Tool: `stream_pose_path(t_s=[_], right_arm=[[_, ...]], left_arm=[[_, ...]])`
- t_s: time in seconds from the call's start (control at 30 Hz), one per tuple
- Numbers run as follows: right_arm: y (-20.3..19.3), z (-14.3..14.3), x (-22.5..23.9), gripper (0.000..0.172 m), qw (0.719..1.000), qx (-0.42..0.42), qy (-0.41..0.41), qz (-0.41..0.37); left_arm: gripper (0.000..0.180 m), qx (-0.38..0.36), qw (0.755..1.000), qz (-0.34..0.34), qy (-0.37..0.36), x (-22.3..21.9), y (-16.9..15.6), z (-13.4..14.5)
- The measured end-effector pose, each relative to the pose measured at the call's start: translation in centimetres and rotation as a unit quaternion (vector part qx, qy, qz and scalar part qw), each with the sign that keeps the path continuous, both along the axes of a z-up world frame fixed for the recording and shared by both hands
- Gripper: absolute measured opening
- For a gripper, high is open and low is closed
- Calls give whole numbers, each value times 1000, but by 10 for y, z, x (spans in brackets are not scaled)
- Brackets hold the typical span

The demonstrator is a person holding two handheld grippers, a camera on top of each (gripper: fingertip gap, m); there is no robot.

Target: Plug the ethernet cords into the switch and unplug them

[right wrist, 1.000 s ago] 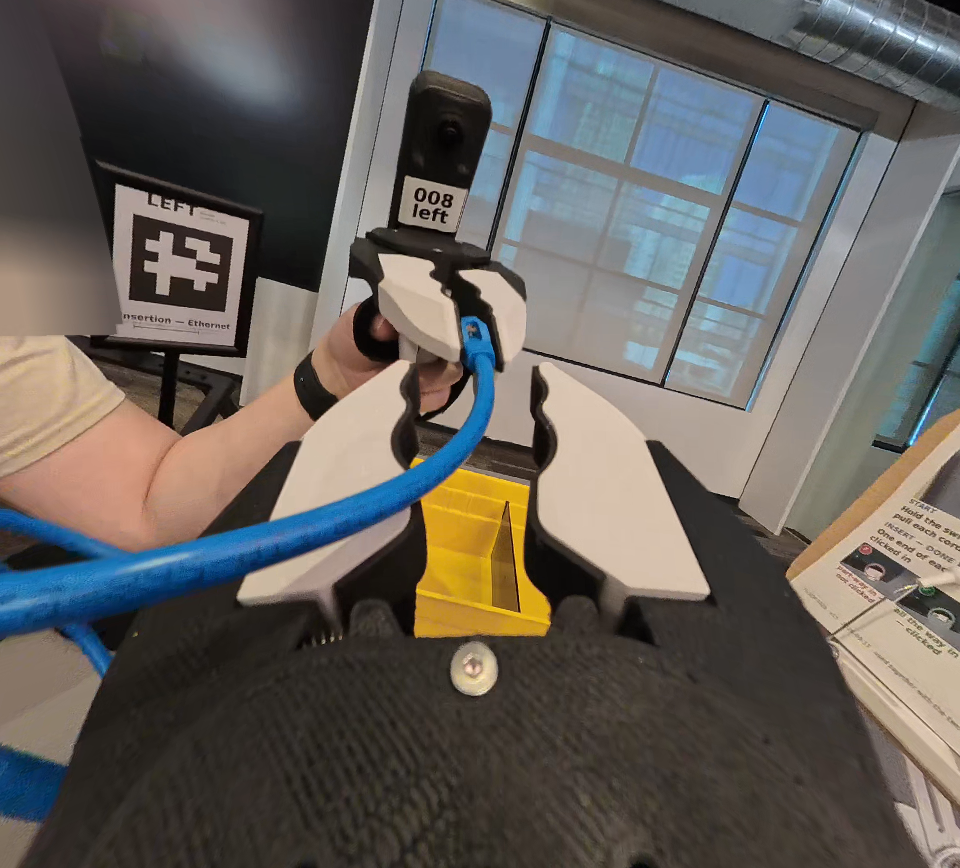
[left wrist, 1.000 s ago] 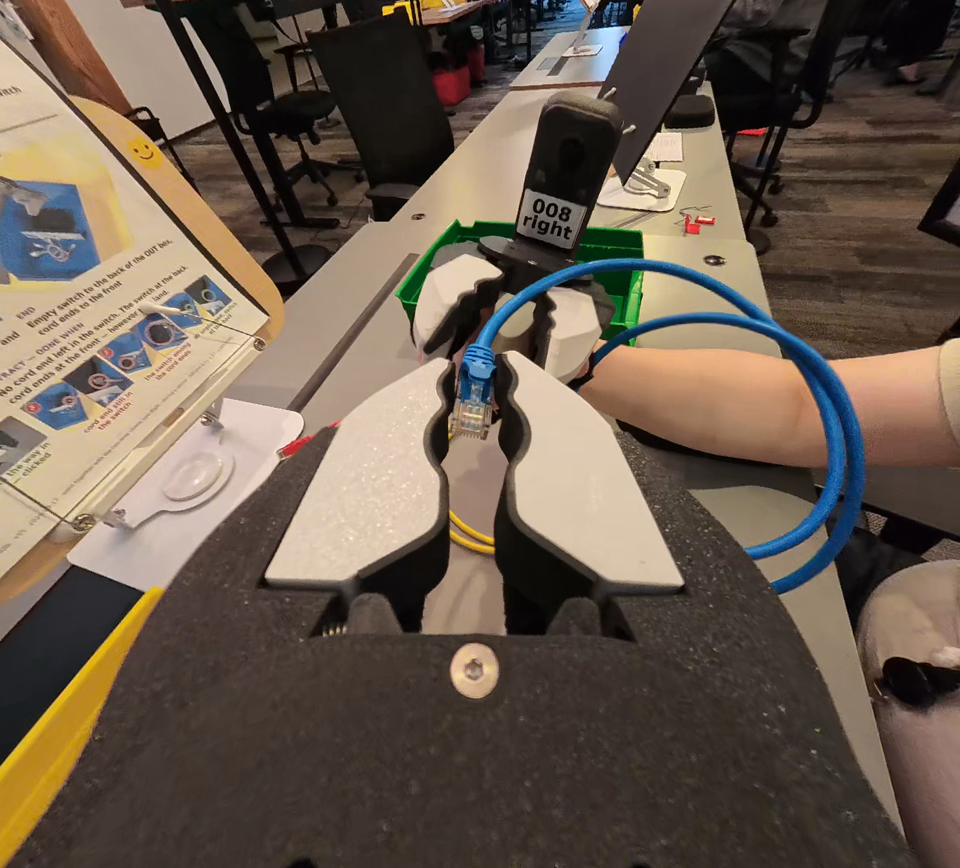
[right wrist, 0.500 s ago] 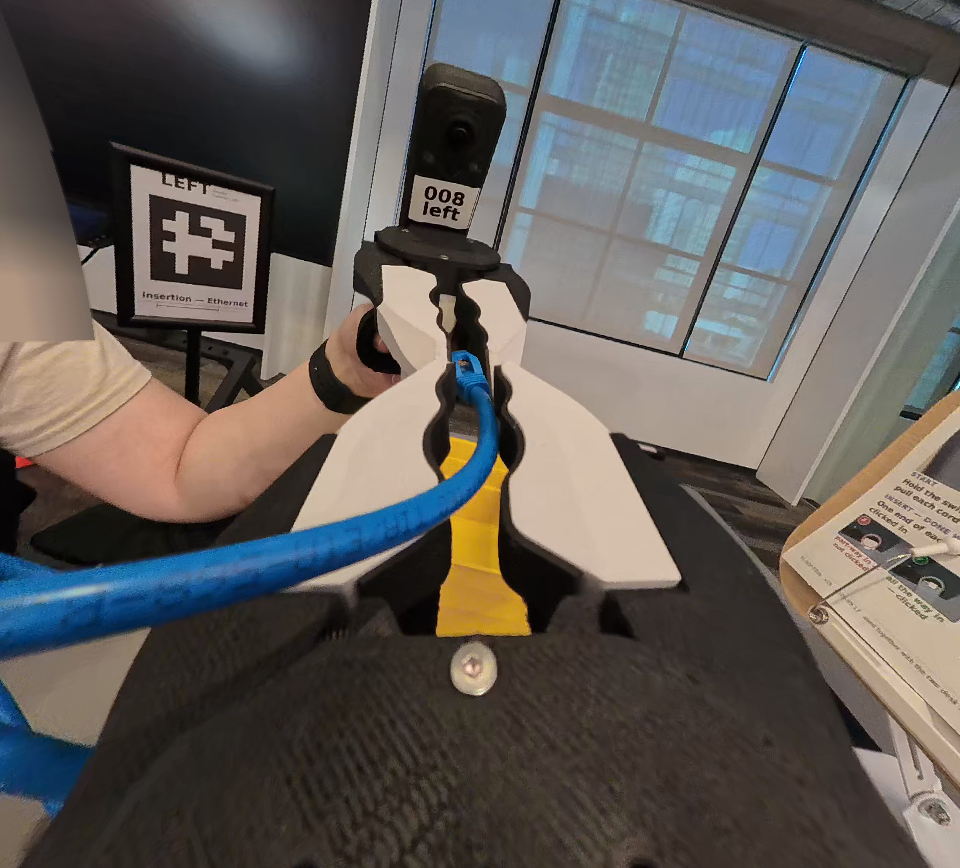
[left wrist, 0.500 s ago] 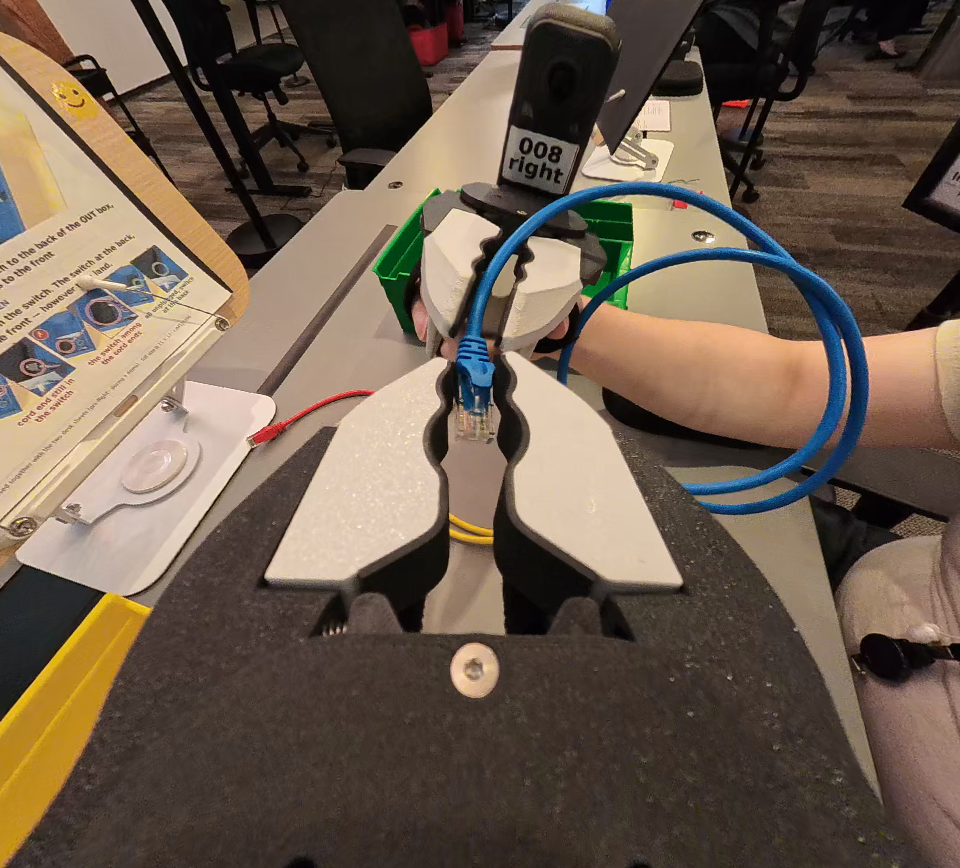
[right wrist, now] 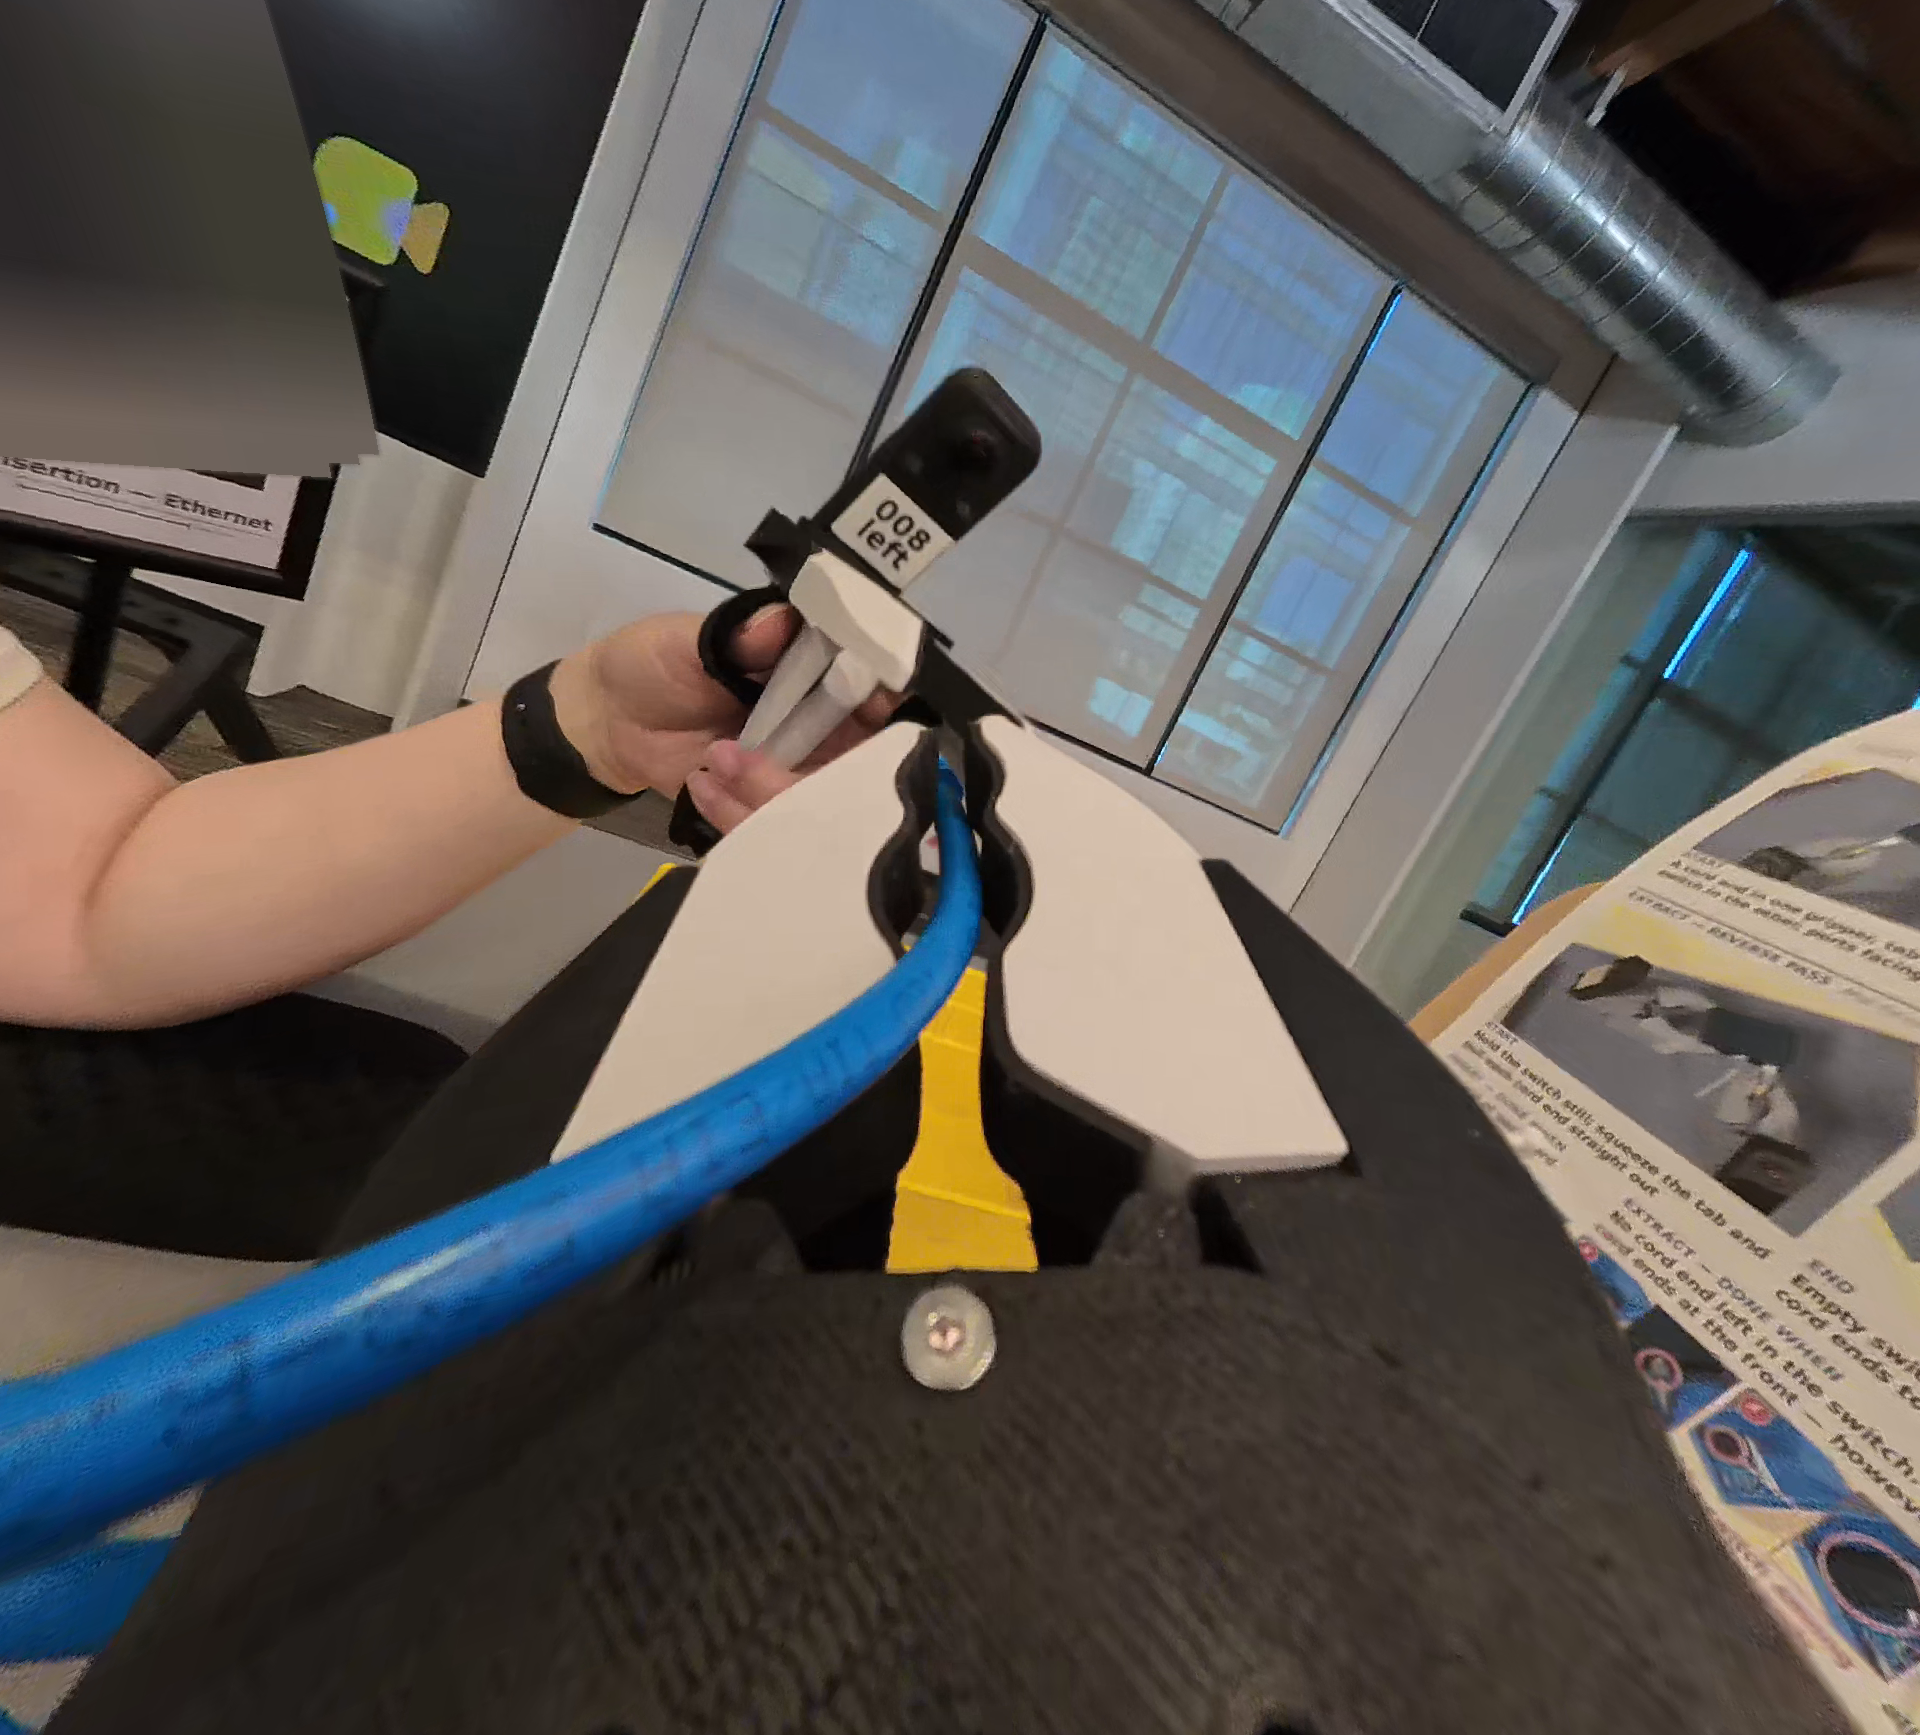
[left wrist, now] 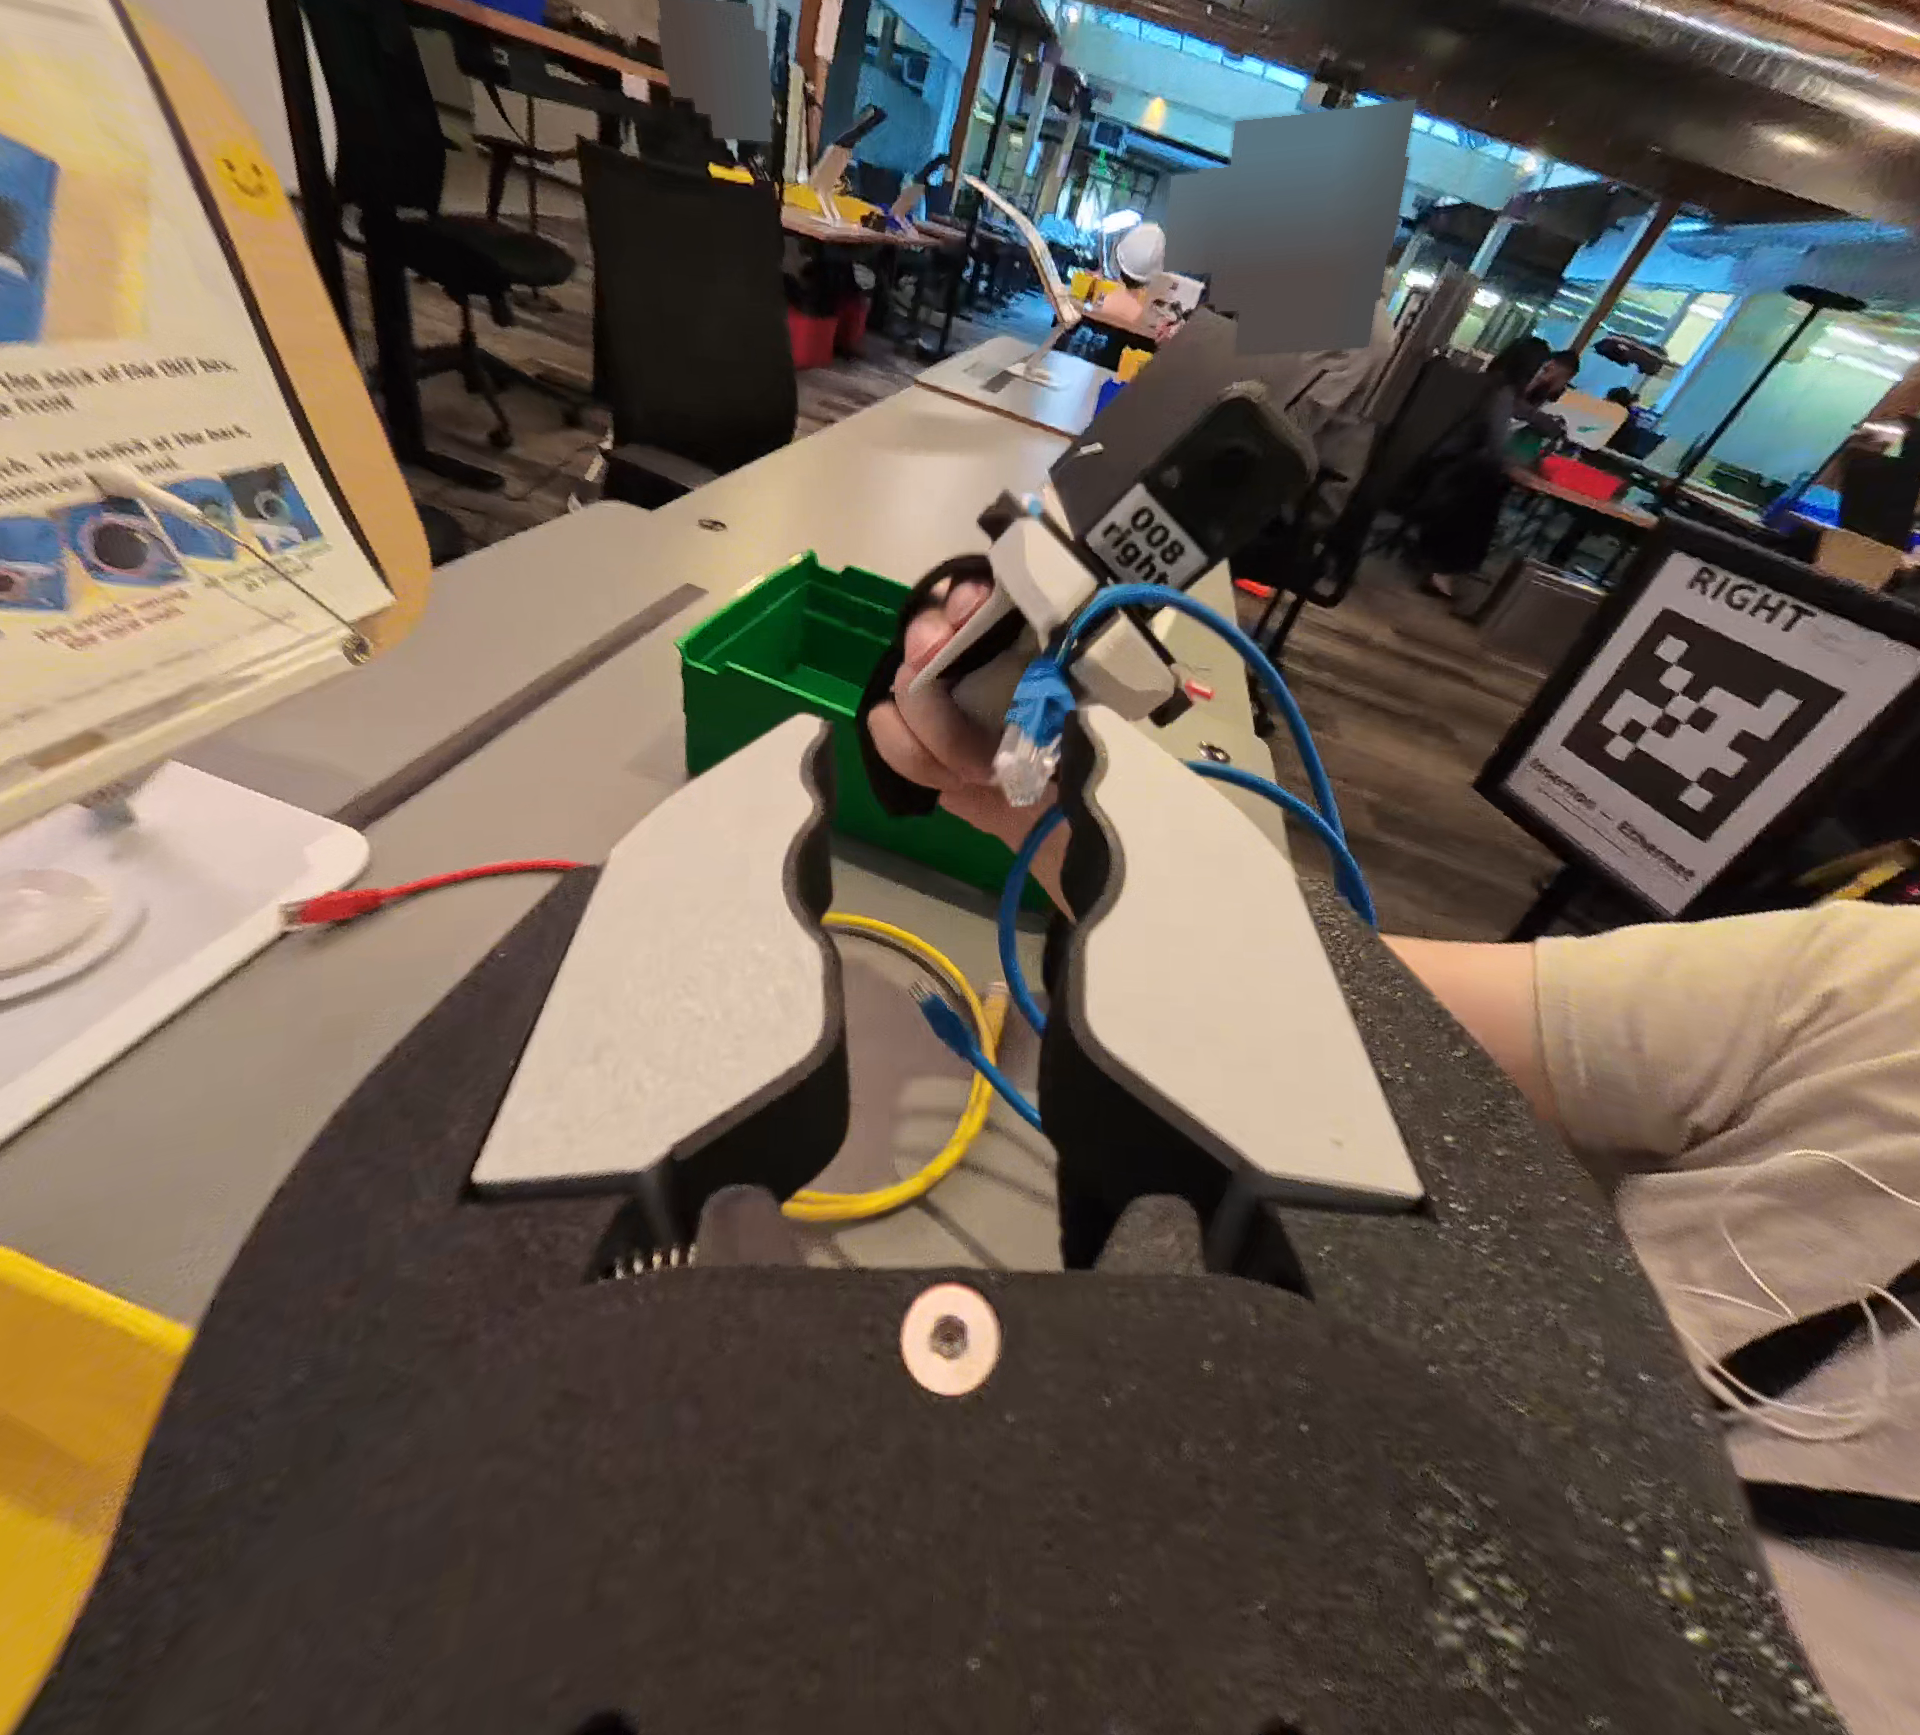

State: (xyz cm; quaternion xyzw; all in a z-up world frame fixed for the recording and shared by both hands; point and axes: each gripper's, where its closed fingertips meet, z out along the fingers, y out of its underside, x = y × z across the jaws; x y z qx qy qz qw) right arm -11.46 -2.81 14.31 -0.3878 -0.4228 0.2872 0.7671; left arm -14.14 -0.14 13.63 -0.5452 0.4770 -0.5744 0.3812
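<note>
In the left wrist view my left gripper (left wrist: pixel 951 740) is open, with nothing between its pads. Just beyond its right fingertip, my right gripper (left wrist: pixel 1049 683) holds a blue ethernet cord (left wrist: pixel 1299 709) right behind its clear plug (left wrist: pixel 1029 750), which hangs down. In the right wrist view my right gripper (right wrist: pixel 951 740) is shut on the blue cord (right wrist: pixel 935 937), which trails off to the lower left. The left gripper (right wrist: pixel 805 709) shows ahead with its fingers apart. The cord's other blue plug (left wrist: pixel 940 1020) lies on the grey table (left wrist: pixel 499 646). No switch is in view.
A green bin (left wrist: pixel 769 698) stands on the table behind the grippers. A yellow cord (left wrist: pixel 935 1155) and a red cord (left wrist: pixel 416 890) lie on the table. An instruction board (left wrist: pixel 135 397) stands at the left, a yellow bin (left wrist: pixel 62 1436) at the lower left and a marker sign (left wrist: pixel 1704 740) at the right. One gripper's finger ends stand about 5 centimeters off the other's.
My right gripper shut on the blue cord just behind the plug. My left gripper then opened and let the plug go. Both grippers have tilted and drawn slightly apart.
</note>
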Motion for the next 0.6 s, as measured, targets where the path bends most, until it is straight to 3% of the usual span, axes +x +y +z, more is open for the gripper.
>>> stream_pose_path(t_s=[0.2, 0.43, 0.6], right_arm=[[-3, 6, 3, 2, 1000, 10, 10, -7], [-8, 11, 5, 2, 1000, 7, 22, 8], [-8, 14, 9, 2, 999, 5, 33, 8]], left_arm=[[33, -18, 997, -74, 20, 13, -23, -13], [42, -6, 997, -72, 38, 19, -18, -28], [16, 12, 995, -104, -1, 23, -28, -22]])
